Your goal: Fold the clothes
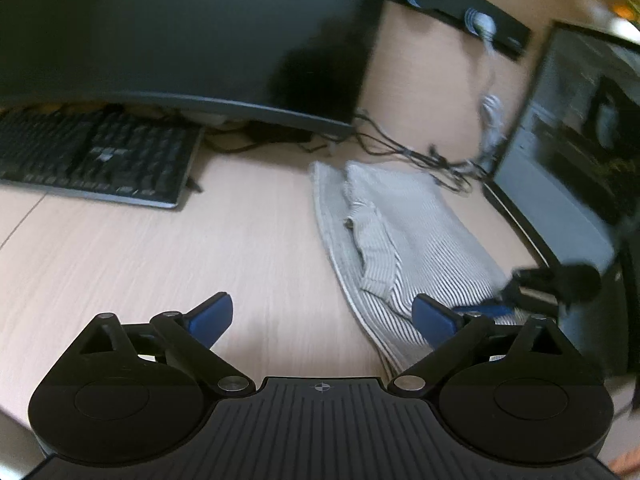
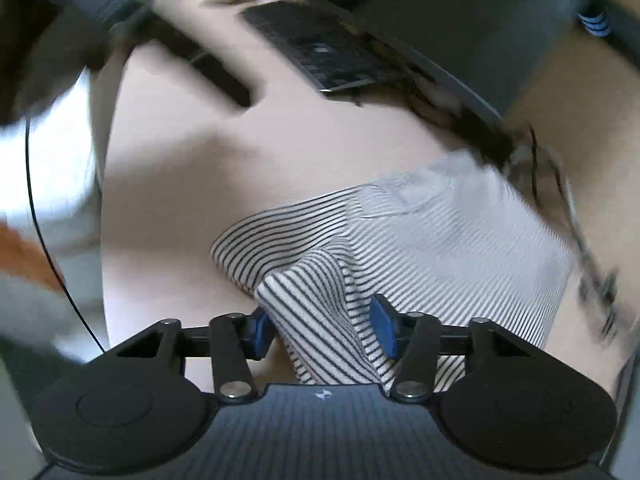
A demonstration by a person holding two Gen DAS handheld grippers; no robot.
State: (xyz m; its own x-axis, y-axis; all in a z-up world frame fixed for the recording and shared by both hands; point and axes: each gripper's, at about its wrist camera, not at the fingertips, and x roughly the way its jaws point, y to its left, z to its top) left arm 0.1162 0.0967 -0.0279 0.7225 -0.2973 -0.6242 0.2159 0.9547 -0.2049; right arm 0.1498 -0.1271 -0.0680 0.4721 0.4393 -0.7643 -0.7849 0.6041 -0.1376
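Left gripper (image 1: 322,322): nearest the left wrist camera, jaws spread wide, nothing between the blue pads (image 1: 210,320). Left pad over bare desk (image 1: 120,256); right pad just above the near edge of the shirt (image 1: 408,236).

Shirt: striped, white with dark lines, partly folded, flat on the desk. Located right of the keyboard (image 1: 92,160), below and right of the monitor (image 1: 180,36). Bordered on its right by a second screen (image 1: 568,148). Cables (image 1: 404,152) on the desk just beyond its far edge. One loose flap bunched on top near the middle.

Right gripper (image 2: 322,328): at the near corner of the shirt (image 2: 440,240), jaws partly drawn in. Raised fold of striped cloth between the pads (image 2: 384,328). Right pad against the cloth; left pad at the fold's left edge, firm contact on that side not certain through the motion blur. Same gripper also visible in the left wrist view (image 1: 536,292), dark and blurred, at the shirt's right near corner.

Right wrist view: keyboard (image 2: 320,52) and monitor edge (image 2: 460,40) beyond the shirt; a white sleeve (image 2: 52,168), blurred, at far left.
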